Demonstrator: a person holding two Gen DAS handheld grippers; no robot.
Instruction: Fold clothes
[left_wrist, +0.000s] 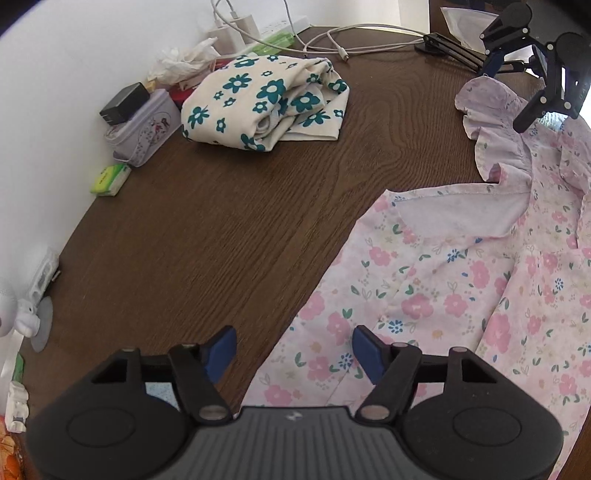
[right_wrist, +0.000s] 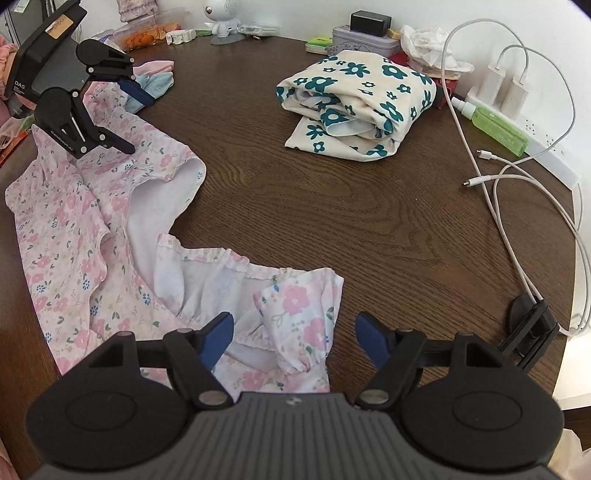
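Near the table's (left_wrist: 229, 229) front edge I have the pink floral garment (left_wrist: 443, 295) spread flat, inside showing at the neckline. My left gripper (left_wrist: 293, 350) hovers over its hem edge, jaws partly apart, nothing clamped. My right gripper (right_wrist: 293, 334) hangs over a puffed sleeve (right_wrist: 299, 321), jaws likewise parted, pads not pressing cloth. Toward the far edge, well apart, sits a folded teal-flowered garment (right_wrist: 362, 103).

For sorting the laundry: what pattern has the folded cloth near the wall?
Cream fabric with teal flowers, the folded cloth; the right wrist view shows it best.
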